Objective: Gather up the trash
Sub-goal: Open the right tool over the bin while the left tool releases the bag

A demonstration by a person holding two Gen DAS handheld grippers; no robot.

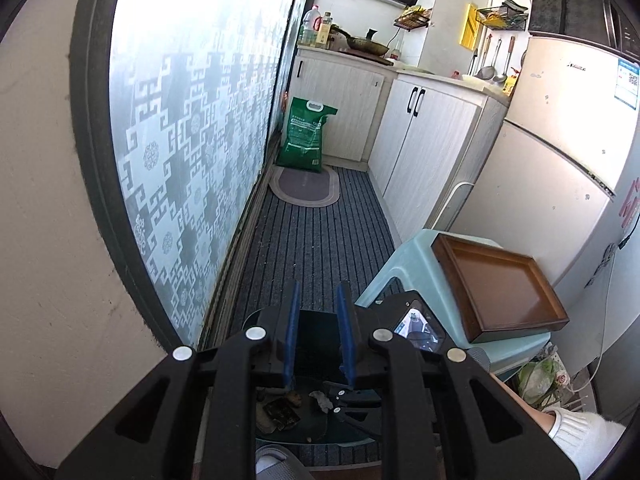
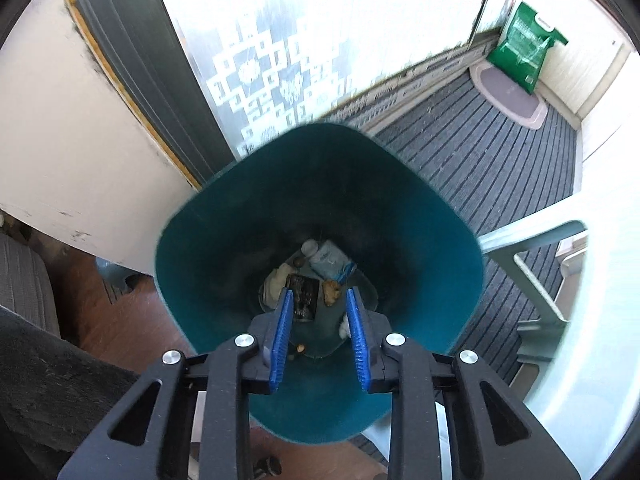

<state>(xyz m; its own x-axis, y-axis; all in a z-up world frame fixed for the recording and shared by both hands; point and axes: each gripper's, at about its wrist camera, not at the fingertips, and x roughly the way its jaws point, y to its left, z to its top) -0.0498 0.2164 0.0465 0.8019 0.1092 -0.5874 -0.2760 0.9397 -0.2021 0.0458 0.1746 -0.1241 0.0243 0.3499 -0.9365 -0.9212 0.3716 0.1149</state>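
The trash [image 2: 316, 276] lies at the bottom of a deep teal bin [image 2: 192, 240] that stands on the floor beside a pale stool [image 1: 404, 264]. I see a dark wrapper [image 2: 304, 294], a white packet [image 2: 330, 258], a small white cap [image 2: 309, 247] and some brown crumbs [image 2: 331, 293]. By my judgement these pieces are all light; the wrapper and the packet are soft and thin, so they crumple easily and can slip out of a weak grip. A fold or an edge is the best place to take them. The crumbs are too small to pinch well.

The right tool [image 2: 318, 322] points steeply down into the mouth of the bin, above the trash. Its jaws stand partly apart and nothing is between them; the blue pads [image 2: 280, 344] are bare.

The left tool [image 1: 316, 320] looks forward and somewhat down over the kitchen floor, with the bin below it. Its jaws are almost closed, with only a narrow gap, and they hold nothing. A brown tray [image 1: 500, 284] lies on the stool, and it looks empty. A white sleeve [image 1: 580, 436] shows at the lower right.
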